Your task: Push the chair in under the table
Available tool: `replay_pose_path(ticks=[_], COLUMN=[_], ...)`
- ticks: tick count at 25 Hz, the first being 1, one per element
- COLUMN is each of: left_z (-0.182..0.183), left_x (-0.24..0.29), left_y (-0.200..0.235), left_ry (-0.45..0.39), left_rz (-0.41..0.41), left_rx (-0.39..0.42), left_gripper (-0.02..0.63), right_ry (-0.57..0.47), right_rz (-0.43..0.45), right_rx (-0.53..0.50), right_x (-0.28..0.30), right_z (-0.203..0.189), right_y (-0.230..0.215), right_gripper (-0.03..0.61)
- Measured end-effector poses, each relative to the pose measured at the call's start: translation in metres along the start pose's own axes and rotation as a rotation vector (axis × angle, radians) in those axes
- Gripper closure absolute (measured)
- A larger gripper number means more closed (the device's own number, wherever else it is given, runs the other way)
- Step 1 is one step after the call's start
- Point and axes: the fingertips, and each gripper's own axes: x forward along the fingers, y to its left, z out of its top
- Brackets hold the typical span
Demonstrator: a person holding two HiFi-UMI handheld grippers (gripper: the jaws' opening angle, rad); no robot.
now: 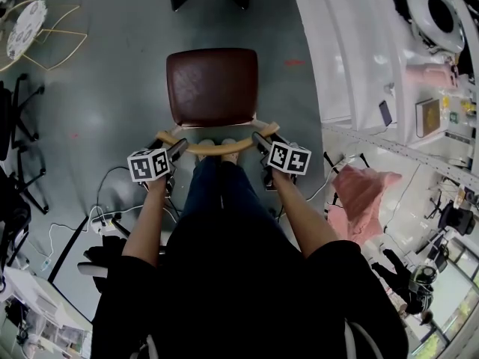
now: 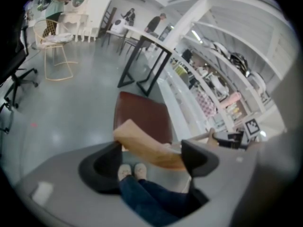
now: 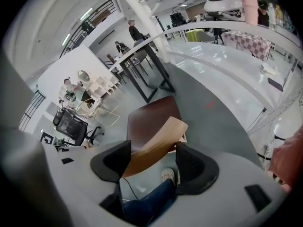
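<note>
The seat (image 1: 212,86) is dark reddish-brown and the backrest (image 1: 217,146) pale tan wood. The floor (image 1: 112,118) is grey. The cubes (image 1: 148,164) are white with black square markers. At four o'clock, the cloth (image 1: 363,189) is pink.

Black top (image 1: 247,298), blue jeans (image 1: 221,189), pale shoes (image 2: 129,170); hand-held grippers (image 2: 150,150) (image 3: 153,150) grey, black-jawed.

You're in an open, lab-like workspace; right of the chair (image 1: 212,87), a white counter (image 1: 352,51) strewn with gear; left of it, office chairs (image 1: 16,107) and cables (image 1: 108,214).
</note>
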Motion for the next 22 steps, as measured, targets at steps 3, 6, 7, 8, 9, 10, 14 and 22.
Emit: replay_pose_path(ticks=[3, 6, 7, 8, 9, 10, 14, 22], left_z=[0.018, 0.035, 0.039, 0.043, 0.049, 0.056, 0.088, 0.141], left_x=[0.003, 0.008, 0.010, 0.012, 0.014, 0.016, 0.026, 0.045], left_y=[0.005, 0.008, 0.009, 0.011, 0.012, 0.014, 0.018, 0.027], left_ry=[-0.001, -0.006, -0.008, -0.010, -0.014, -0.019, -0.039, -0.059], left_rz=[-0.003, -0.008, -0.011, -0.013, -0.015, -0.016, -0.028, -0.018], left_rx=[0.008, 0.009, 0.007, 0.006, 0.007, 0.008, 0.013, 0.011], left_gripper=[0.227, 0.227, 0.227, 0.227, 0.225, 0.225, 0.225, 0.225], right_ry=[-0.009, -0.012, -0.013, -0.015, -0.021, -0.028, -0.052, -0.079], right_rz=[-0.005, -0.014, -0.018, -0.020, -0.020, -0.020, -0.023, -0.017], right_rx=[0.003, 0.001, 0.001, 0.002, 0.002, 0.004, 0.002, -0.003], right_x=[0.007, 0.015, 0.018, 0.020, 0.022, 0.026, 0.039, 0.064], right_z=[0.014, 0.030, 0.034, 0.038, 0.044, 0.050, 0.078, 0.130], right_y=[0.005, 0.008, 0.009, 0.009, 0.010, 0.012, 0.016, 0.021], right_gripper=[0.324, 0.324, 0.324, 0.324, 0.324, 0.324, 0.324, 0.324])
